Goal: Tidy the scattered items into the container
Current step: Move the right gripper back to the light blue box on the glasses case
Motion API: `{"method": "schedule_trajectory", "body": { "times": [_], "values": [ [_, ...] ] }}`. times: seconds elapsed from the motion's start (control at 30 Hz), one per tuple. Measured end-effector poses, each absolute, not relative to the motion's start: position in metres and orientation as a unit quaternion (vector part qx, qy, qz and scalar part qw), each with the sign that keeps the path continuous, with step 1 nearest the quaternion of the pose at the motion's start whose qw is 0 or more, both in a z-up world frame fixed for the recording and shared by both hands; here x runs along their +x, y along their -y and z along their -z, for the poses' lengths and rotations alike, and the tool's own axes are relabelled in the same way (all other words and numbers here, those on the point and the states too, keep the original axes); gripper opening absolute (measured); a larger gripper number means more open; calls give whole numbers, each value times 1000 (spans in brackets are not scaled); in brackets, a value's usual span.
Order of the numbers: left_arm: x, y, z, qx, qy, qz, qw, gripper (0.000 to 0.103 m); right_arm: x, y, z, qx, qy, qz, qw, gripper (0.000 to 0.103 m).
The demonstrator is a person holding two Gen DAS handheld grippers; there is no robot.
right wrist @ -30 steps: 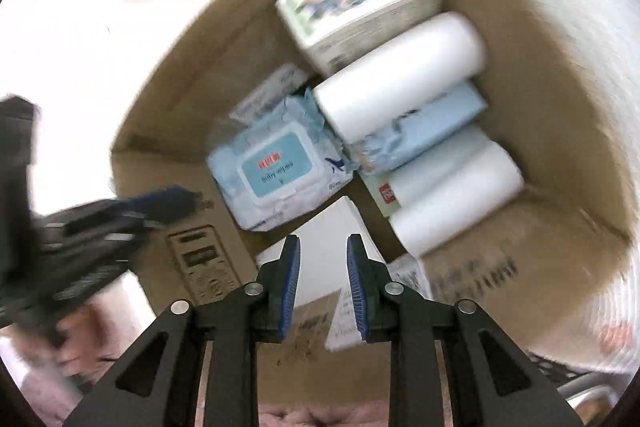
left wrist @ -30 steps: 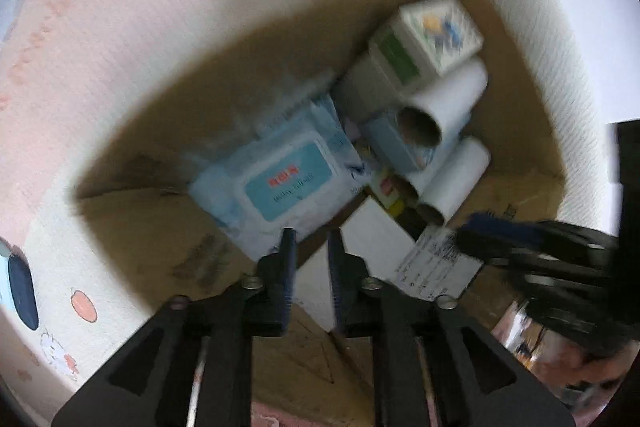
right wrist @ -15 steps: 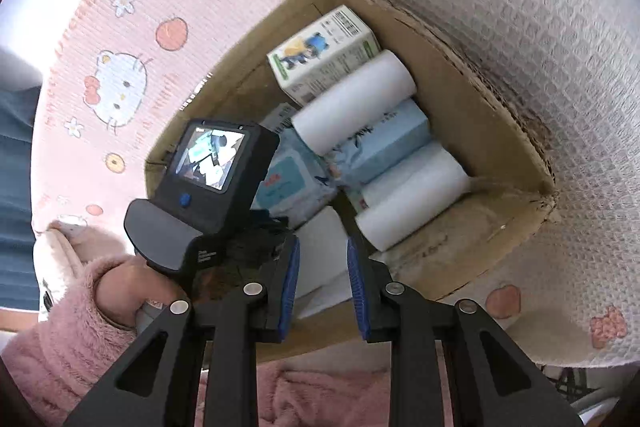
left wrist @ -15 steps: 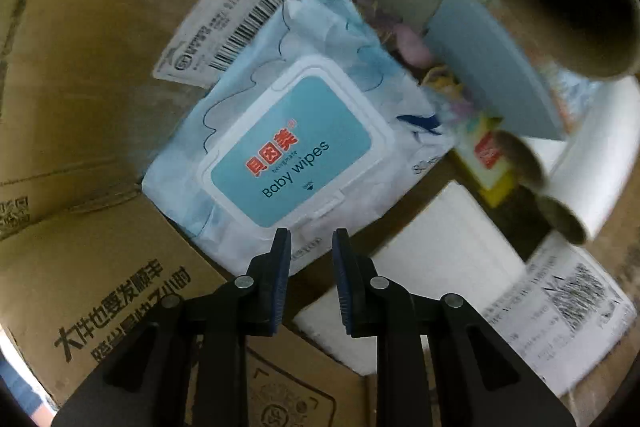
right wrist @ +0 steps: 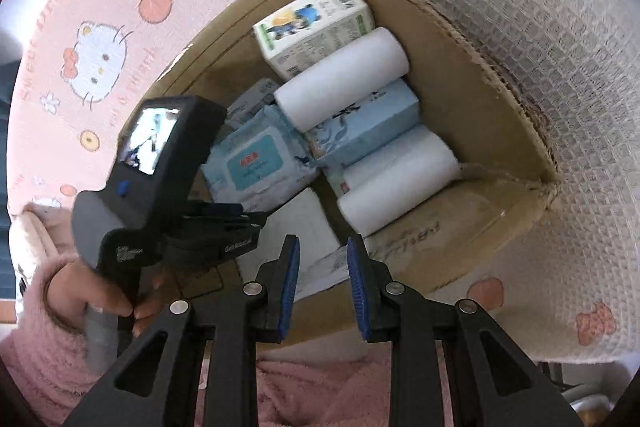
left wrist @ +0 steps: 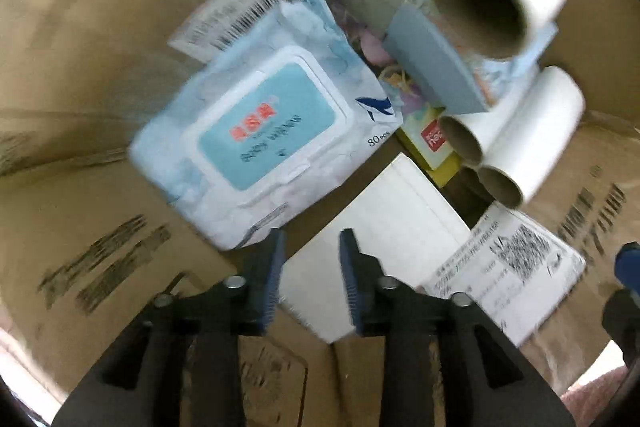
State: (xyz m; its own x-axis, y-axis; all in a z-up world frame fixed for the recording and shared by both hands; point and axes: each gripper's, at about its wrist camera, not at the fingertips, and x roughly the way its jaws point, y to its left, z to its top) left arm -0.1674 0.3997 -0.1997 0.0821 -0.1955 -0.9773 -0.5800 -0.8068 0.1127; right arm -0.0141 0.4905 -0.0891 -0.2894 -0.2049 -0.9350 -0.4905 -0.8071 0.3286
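Both our grippers, left (left wrist: 311, 269) and right (right wrist: 319, 277), are hovering parted and empty over the cardboard box (right wrist: 472, 99); the wipes pack (left wrist: 264, 143), somewhat blurred, is apparently lying inside.

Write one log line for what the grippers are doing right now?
left gripper: open, empty, inside cardboard box near baby wipes pack | right gripper: open, empty, above box

left gripper (left wrist: 311, 279): black angular arms, blue ribbed pads, silver screws at the joints
right gripper (right wrist: 319, 291): same black frame, blue pads, round silver screws
handle unit (right wrist: 160, 187): black housing, small lit screen, blue button, white lettering
hand (right wrist: 116, 299): bare fingers, fluffy pink sleeve
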Motion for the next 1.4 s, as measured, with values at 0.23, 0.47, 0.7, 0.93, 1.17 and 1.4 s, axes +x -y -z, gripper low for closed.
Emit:
{"method": "schedule_trajectory", "body": {
  "times": [0.23, 0.47, 0.7, 0.93, 1.17, 1.4],
  "values": [
    [-117, -368, 113, -633, -252, -702, 206, 51, -6, -445, 57, -582, -253, -765, 112, 34],
    [-113, -314, 42, -569, -218, -758, 233, 52, 5, -395, 36, -570, -236, -777, 128, 35],
    [-103, -241, 31, -559, -179, -773, 241, 53, 3, -334, 34, -575, -214, -783, 103, 35],
    [-95, -186, 30, -551, -137, -788, 239, 53, 0, -291, 27, -559, -203, -799, 90, 35],
    [-108, -120, 44, -568, -56, -796, 202, 53, -41, -240, 30, -533, -198, -822, 42, 35],
    [-127, -41, 62, -566, 9, -807, 170, 54, -104, -186, 70, -566, -183, -804, -11, 35]
  ]
}}
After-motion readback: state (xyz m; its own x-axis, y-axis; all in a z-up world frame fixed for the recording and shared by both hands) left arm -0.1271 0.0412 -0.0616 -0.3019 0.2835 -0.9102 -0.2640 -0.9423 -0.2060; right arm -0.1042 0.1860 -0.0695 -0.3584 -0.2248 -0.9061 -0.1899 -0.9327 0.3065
